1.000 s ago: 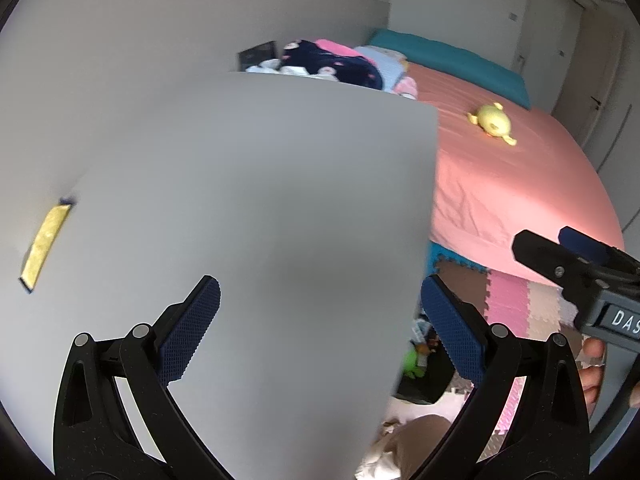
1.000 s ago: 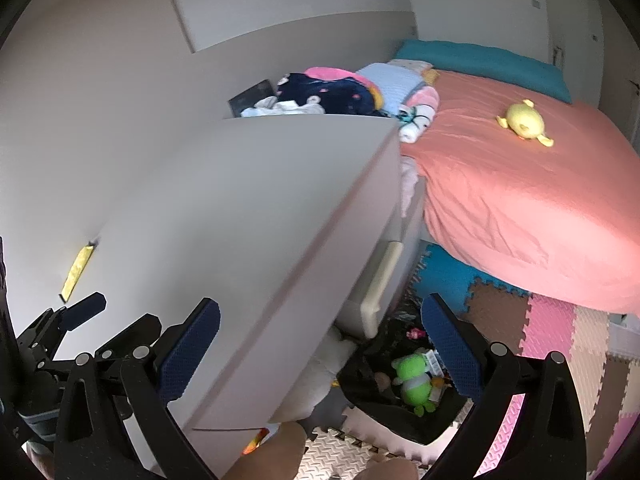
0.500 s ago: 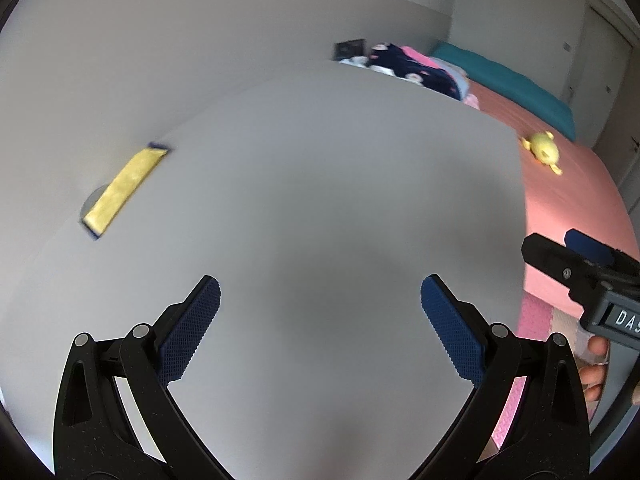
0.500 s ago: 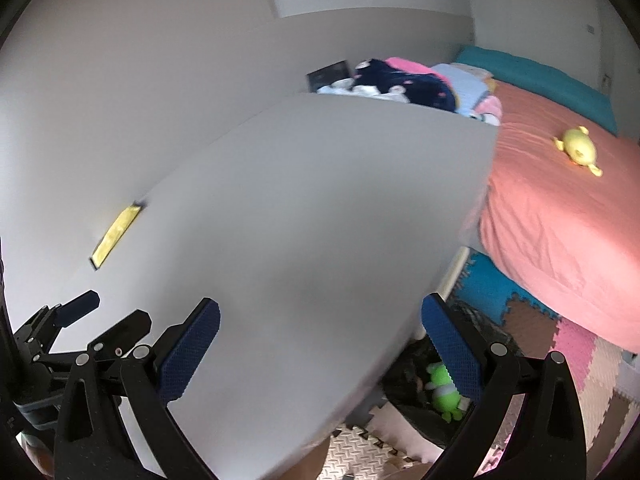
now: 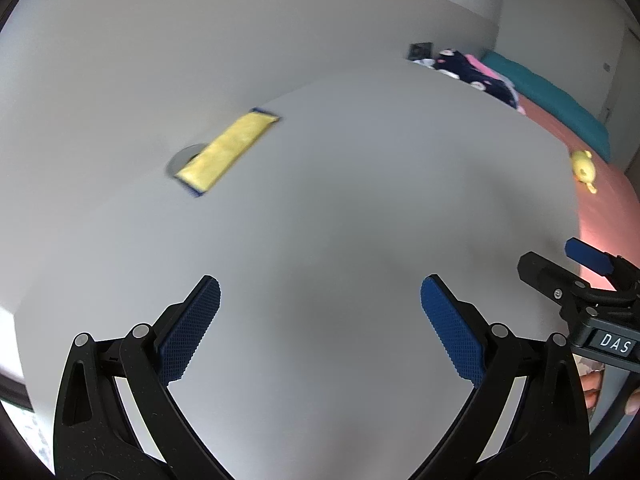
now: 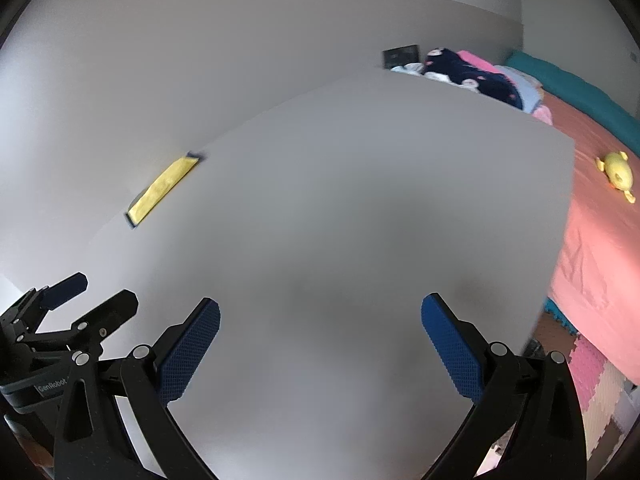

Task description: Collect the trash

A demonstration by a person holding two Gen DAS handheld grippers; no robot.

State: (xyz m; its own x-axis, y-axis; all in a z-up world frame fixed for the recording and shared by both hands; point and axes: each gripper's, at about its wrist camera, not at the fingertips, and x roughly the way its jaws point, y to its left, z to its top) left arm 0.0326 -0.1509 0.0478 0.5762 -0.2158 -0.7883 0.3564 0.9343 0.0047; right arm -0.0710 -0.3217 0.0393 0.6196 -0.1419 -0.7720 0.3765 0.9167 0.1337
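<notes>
A flat yellow wrapper with blue ends [image 5: 227,151] lies at the far left edge of the plain grey tabletop [image 5: 360,200]. The left gripper [image 5: 320,320], marked "GenRobot", and the right gripper [image 6: 320,324], marked "DAS", hover wide apart, empty.

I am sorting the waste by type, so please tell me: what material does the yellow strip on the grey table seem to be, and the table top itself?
The yellow strip looks like a flat foil or plastic wrapper: thin, slightly glossy, with dark blue ends. Motion blur leaves paper possible. The table top looks like smooth matte grey laminate or painted board: even colour, no grain, soft reflections only.
</notes>
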